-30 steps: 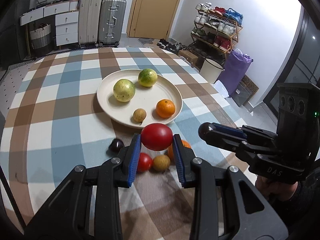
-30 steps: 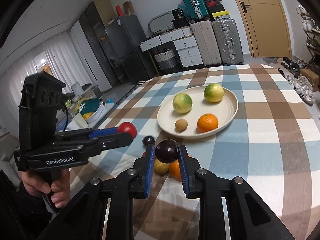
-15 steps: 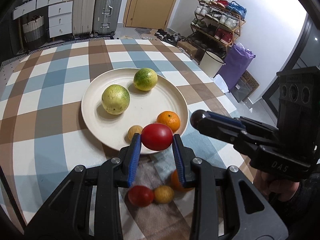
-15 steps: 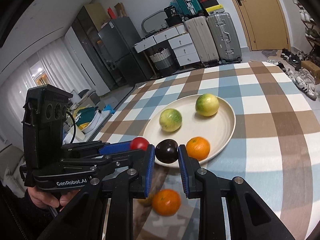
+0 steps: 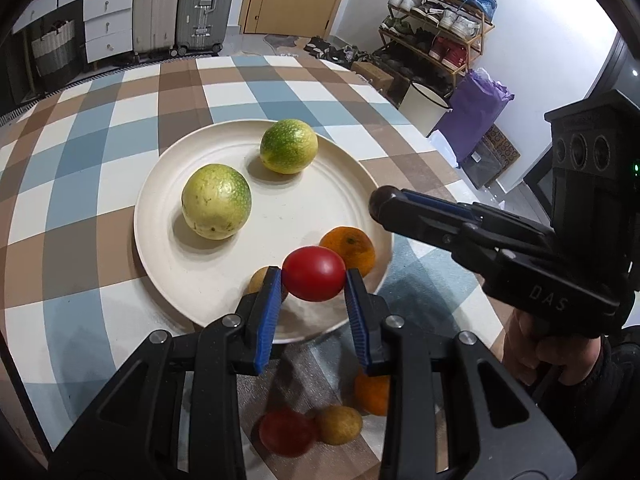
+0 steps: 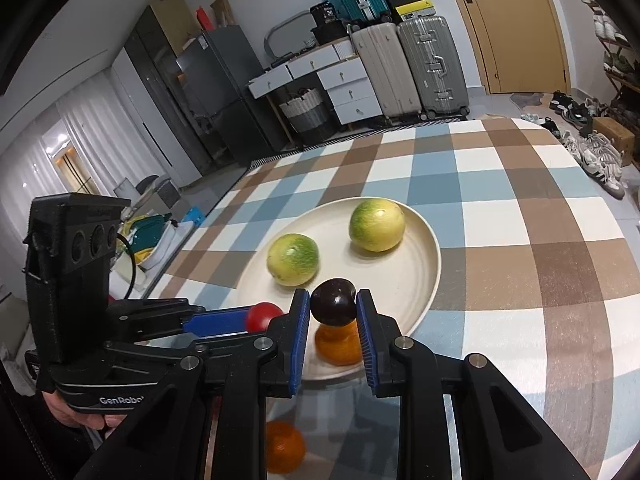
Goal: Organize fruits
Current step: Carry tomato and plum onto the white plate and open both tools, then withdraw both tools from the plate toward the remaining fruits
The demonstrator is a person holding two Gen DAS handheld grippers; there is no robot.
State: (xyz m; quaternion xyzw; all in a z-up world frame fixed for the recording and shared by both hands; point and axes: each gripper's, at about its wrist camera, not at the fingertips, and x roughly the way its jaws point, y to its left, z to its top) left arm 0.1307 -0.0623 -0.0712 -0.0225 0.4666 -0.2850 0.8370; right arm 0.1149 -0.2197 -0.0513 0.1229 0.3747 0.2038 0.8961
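Red tomato (image 5: pixel 313 273) between the left gripper's (image 5: pixel 313 312) blue fingers (image 5: pixel 267 316), above the cream plate's (image 5: pixel 160 248) near rim.

left claw (image 5: pixel 314 306): black frame, blue pads, silver screws | right claw (image 6: pixel 333 330): same | sleeve (image 5: pixel 612 364): black

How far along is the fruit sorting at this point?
Roughly halfway. Done: the plate holds two green-yellow fruits, an orange and a small brown fruit. In hand: the left gripper grips a red tomato, the right gripper a dark plum, both over the plate's near edge. Left: a second tomato, another small brown fruit and another orange lie on the tablecloth.
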